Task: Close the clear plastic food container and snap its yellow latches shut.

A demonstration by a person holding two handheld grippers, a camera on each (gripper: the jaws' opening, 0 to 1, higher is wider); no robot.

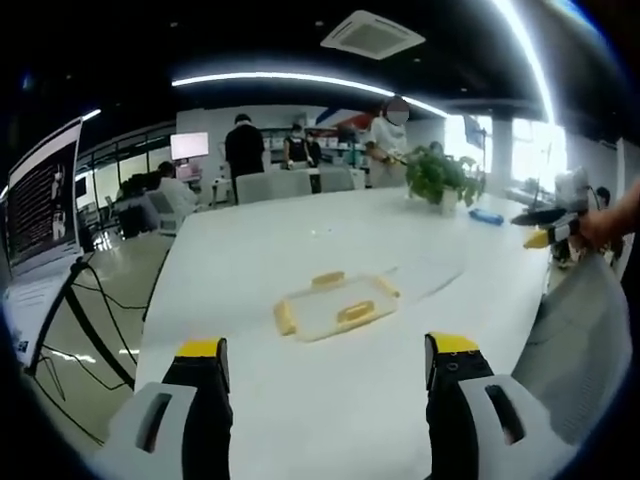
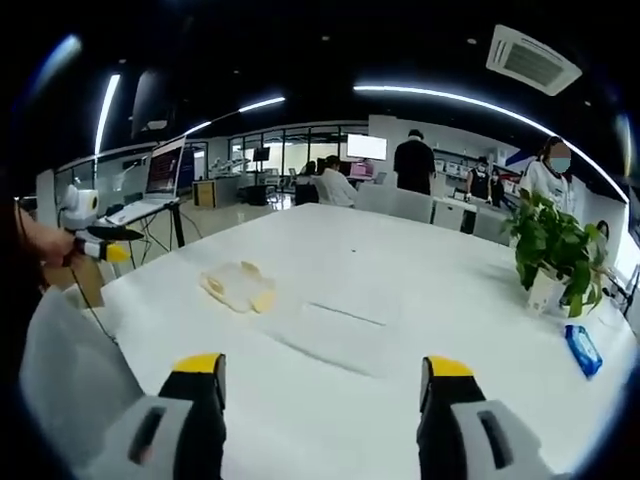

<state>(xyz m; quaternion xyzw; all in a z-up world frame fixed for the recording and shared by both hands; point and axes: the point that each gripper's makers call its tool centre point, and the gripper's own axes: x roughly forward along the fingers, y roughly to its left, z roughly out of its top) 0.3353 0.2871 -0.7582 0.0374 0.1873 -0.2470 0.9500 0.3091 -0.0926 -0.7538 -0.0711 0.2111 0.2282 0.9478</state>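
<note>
The clear plastic food container [image 1: 335, 305] with yellow latches lies flat on the white table [image 1: 300, 420], a short way beyond my left gripper [image 1: 326, 348], which is open and holds nothing. In the right gripper view the container [image 2: 238, 285] sits further off, to the left of the jaws. My right gripper [image 2: 324, 365] is open and empty above the table [image 2: 420, 260]. A faint clear flat patch [image 2: 340, 330] lies beside the container; I cannot tell what it is. The right gripper [image 1: 545, 228] also appears at the table's right edge, held by a hand [image 1: 612, 222]. The left gripper [image 2: 95, 243] appears at the far left.
A potted plant [image 1: 440, 178] and a blue object [image 1: 487, 215] stand at the table's far side; both show too in the right gripper view, plant [image 2: 550, 245] and blue object [image 2: 582, 350]. A laptop [image 1: 45, 200] sits on a stand left of the table. Several people stand at the back.
</note>
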